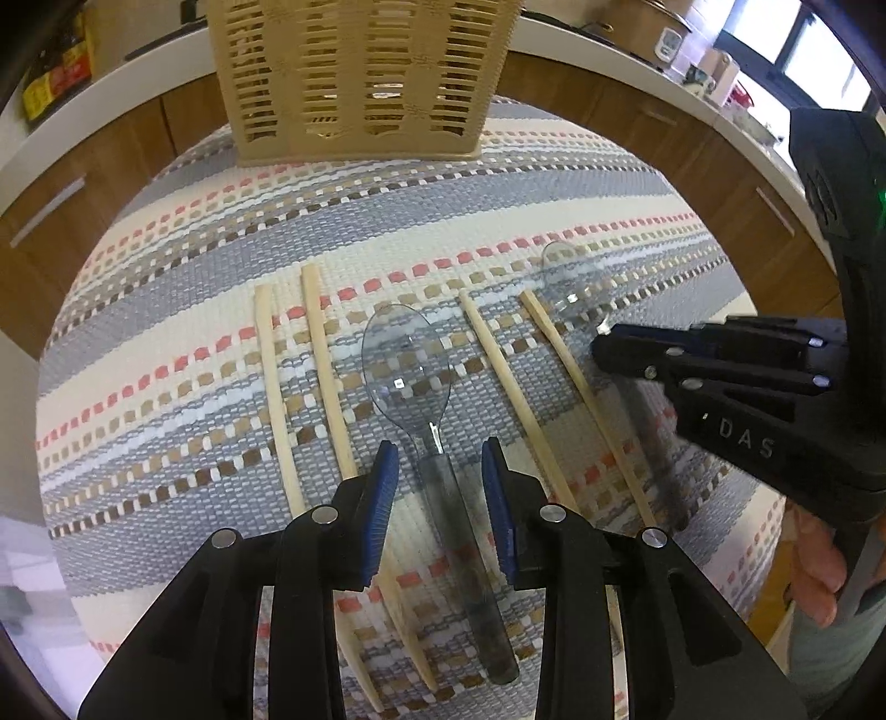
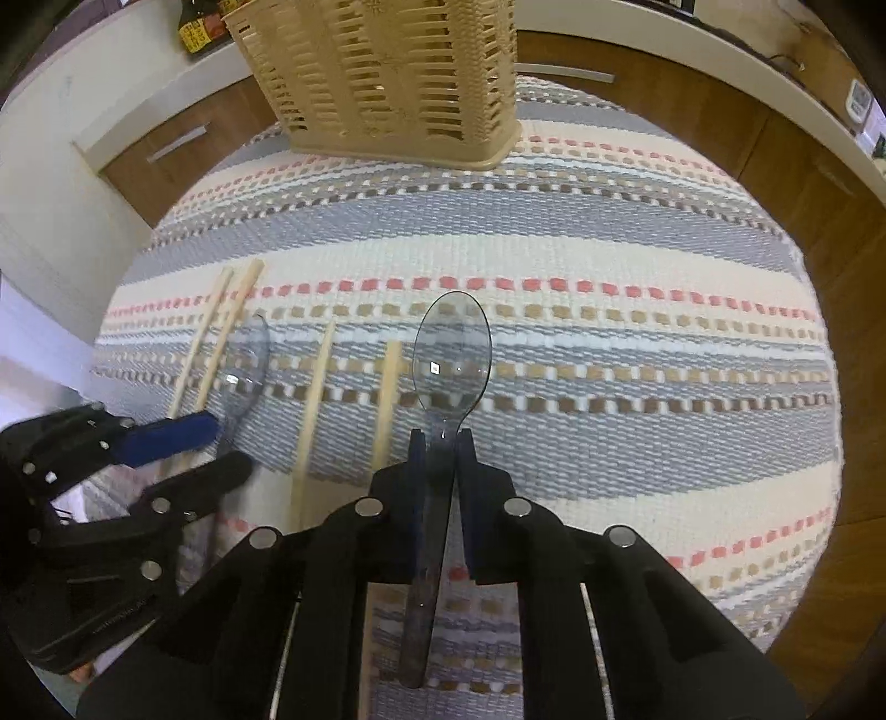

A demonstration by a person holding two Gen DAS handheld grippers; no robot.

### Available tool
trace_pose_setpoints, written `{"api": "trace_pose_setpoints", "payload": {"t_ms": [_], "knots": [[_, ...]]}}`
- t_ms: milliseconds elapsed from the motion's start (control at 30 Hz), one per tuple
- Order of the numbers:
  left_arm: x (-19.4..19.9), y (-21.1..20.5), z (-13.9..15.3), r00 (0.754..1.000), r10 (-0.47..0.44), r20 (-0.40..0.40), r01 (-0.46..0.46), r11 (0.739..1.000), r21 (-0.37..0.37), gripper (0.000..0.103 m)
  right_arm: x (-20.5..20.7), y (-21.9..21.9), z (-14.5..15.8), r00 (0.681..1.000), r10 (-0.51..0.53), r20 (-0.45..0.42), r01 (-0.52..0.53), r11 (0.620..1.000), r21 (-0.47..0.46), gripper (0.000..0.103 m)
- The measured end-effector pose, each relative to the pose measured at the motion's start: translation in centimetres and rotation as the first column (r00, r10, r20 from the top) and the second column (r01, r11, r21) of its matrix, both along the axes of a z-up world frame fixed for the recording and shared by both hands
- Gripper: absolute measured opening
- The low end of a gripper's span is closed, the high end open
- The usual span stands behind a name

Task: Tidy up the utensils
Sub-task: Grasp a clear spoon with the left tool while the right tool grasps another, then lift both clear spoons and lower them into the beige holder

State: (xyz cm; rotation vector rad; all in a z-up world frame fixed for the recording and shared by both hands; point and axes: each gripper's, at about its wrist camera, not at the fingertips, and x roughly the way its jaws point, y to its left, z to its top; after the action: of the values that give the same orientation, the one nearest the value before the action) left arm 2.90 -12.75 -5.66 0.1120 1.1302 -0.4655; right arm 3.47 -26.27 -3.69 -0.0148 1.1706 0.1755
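On a striped woven mat (image 1: 166,310), the left gripper (image 1: 440,459) hangs over a clear plastic spoon (image 1: 407,360), its blue pads (image 1: 382,487) parted on either side of the handle and not touching it, the bowl lying ahead of the fingertips. The right gripper (image 2: 441,443) is clenched on the neck of a second clear spoon (image 2: 453,354), whose bowl juts forward past the tips and whose handle runs back between the fingers. The left wrist view alone shows four wooden chopsticks (image 1: 324,354) flanking the first spoon in pairs, and a hand (image 1: 814,570) under the right tool. The right wrist view alone shows a dark sauce bottle (image 2: 196,25) on the counter beside the beige slatted utensil basket (image 2: 387,83), which stands at the mat's far edge
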Motion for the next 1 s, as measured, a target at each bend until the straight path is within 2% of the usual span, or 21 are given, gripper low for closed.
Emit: {"api": "trace_pose_setpoints", "payload": {"t_ms": [267,333,400,467,600,667,900,1000], "knots": [[-0.5,-1.7,-0.3,0.999,-0.051,0.007,0.05,0.994,0.094,0.029,-0.1,-1.2,0.1,0.999,0.007,-0.032,-0.008,1.0,-0.028,0.009],[-0.7,-2.6,-0.5,0.998,-0.063,0.023,0.059,0.986,0.154,0.025,-0.1,-1.1,0.2,0.999,0.018,-0.034,-0.02,0.999,-0.047,0.009],[-0.5,-3.1,-0.5,0.998,-0.059,0.021,0.055,0.984,0.169,0.022,-0.3,-1.0,0.2,0.999,0.032,-0.03,-0.034,0.997,-0.063,0.009],[-0.4,-3.3,-0.4,0.999,-0.044,0.025,0.039,0.983,0.179,0.012,-0.6,-0.9,0.2,0.999,0.041,-0.021,-0.042,0.996,-0.074,0.009],[-0.2,-2.8,-0.3,1.0,-0.017,0.025,0.013,0.99,0.14,0.01,-0.7,-1.0,0.5,1.0,0.031,-0.001,-0.031,0.998,-0.05,0.005],[-0.2,-2.3,0.4,0.999,-0.001,0.04,-0.002,0.996,0.086,0.01,-0.8,-1.4,1.1,1.0,0.021,0.009,-0.021,0.999,-0.031,0.002],[-0.1,-0.2,4.5,0.987,0.046,0.151,-0.045,0.999,-0.008,0.01,-1.0,-2.2,3.9,0.996,0.035,0.082,-0.036,0.999,0.001,0.001],[-0.2,0.9,5.9,0.981,0.043,0.188,-0.038,0.999,-0.031,0.01,-1.0,-3.4,4.7,0.991,0.027,0.132,-0.036,0.997,0.064,0.002]]}}
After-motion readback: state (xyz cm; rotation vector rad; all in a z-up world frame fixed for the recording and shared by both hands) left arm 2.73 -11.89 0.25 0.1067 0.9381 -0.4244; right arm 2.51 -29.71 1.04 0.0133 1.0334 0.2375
